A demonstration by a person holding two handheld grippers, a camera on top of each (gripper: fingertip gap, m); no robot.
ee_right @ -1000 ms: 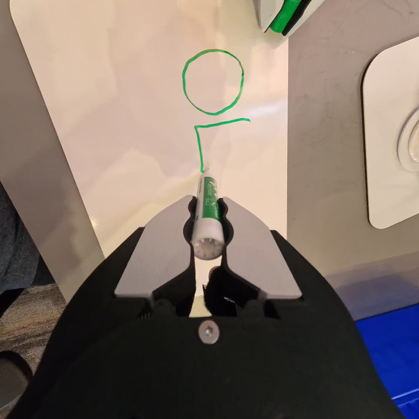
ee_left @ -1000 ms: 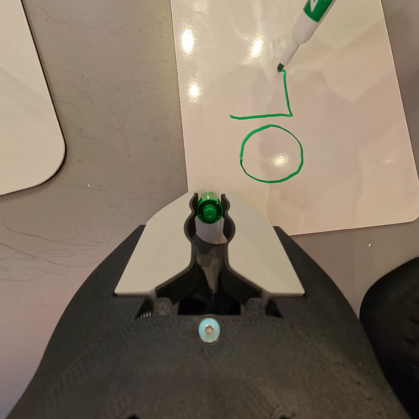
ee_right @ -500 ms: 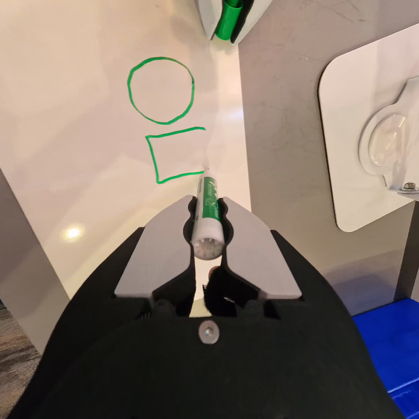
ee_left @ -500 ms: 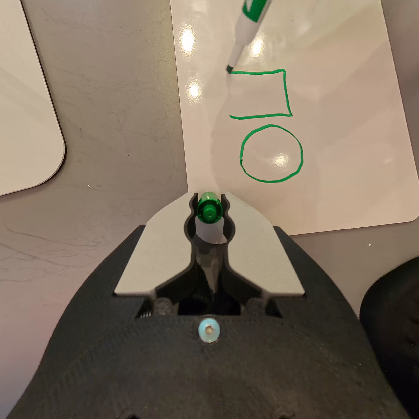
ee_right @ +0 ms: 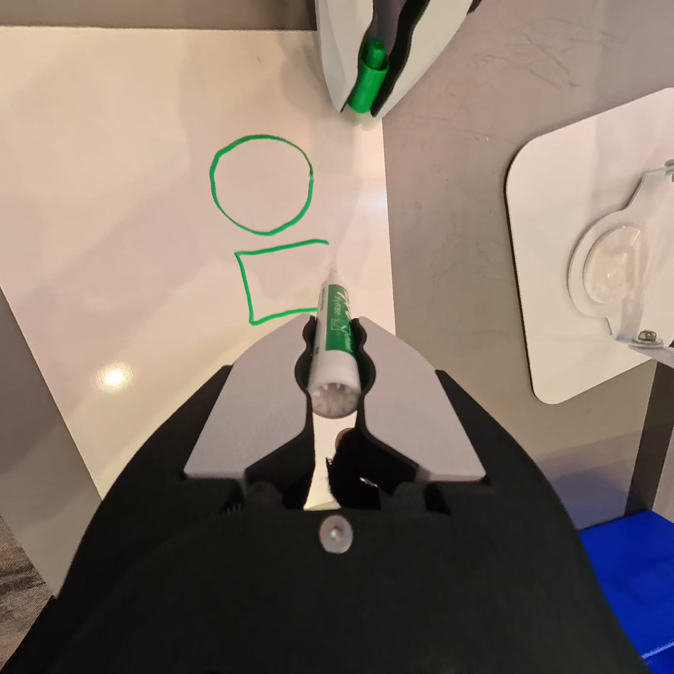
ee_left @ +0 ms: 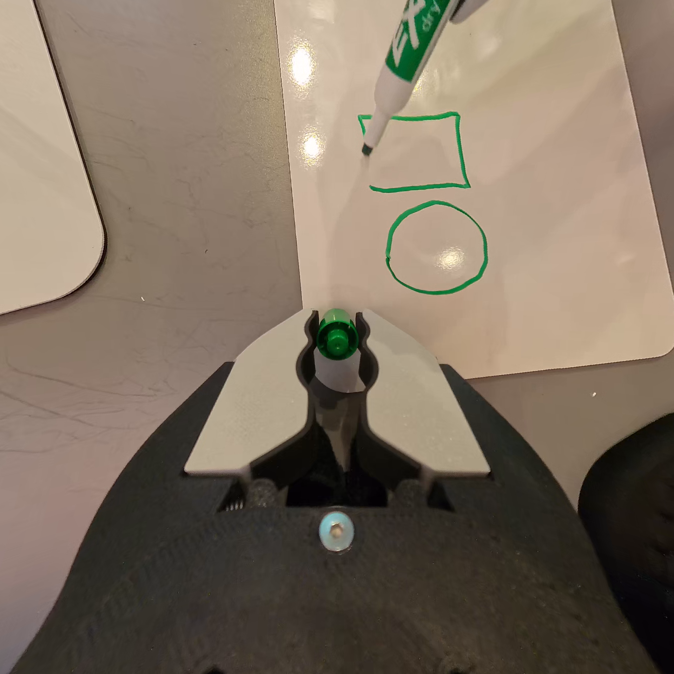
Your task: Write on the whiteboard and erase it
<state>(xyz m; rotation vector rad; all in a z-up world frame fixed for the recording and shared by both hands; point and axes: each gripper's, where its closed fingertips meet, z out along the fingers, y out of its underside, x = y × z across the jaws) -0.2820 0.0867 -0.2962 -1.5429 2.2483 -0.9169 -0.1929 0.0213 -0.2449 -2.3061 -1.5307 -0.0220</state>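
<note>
The grey surface (ee_left: 175, 175) carries the white whiteboard (ee_left: 547, 91), which lies flat with its glossy face up; a second white board (ee_left: 40, 182) lies well apart from it, on the other side of the left gripper. On the whiteboard there is a closed green circle (ee_left: 436, 247) and, just beside it, a green square (ee_left: 415, 151) that is not yet closed: one side is drawn only a short way down from its corner.

The right gripper (ee_right: 333, 328) is clenched on the barrel of a green-and-white dry-erase marker (ee_right: 333, 328), with both fingers pressing its sides. The marker tip (ee_left: 366, 148) is on the board, on the unfinished side of the square. The left gripper (ee_left: 337, 330) grasps the green marker cap (ee_left: 336, 341) and hangs over the near edge of the whiteboard, away from the drawing.

The step in hand seems to be closing the square. To do it well, I think the tip should go straight toward the free end of the opposite line (ee_left: 372, 188), with light and even pressure, so that the stroke does not break. The marker should keep its tilt, and the stroke should stop just at the corner, without overshooting toward the circle. The left gripper had better remain clear of the wet ink.
</note>
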